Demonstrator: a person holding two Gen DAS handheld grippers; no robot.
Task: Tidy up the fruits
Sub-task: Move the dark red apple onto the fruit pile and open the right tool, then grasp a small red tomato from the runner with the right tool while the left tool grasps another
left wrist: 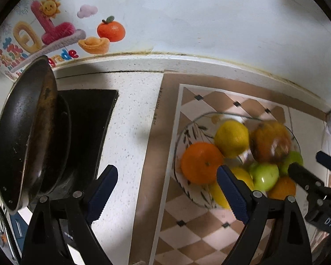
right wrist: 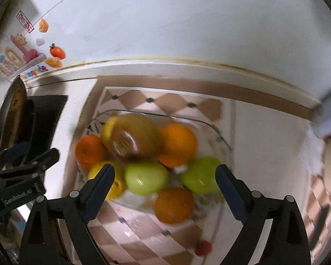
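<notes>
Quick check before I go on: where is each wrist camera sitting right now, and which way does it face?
Left wrist: above the counter, facing the wall, pan at left, glass bowl at right; left gripper open, right gripper's tips at the right edge.
Right wrist: over the bowl, facing the wall; right gripper open over a green apple; left gripper at left.
Shared: bowl, pan, checkered mat, wall stickers.
</notes>
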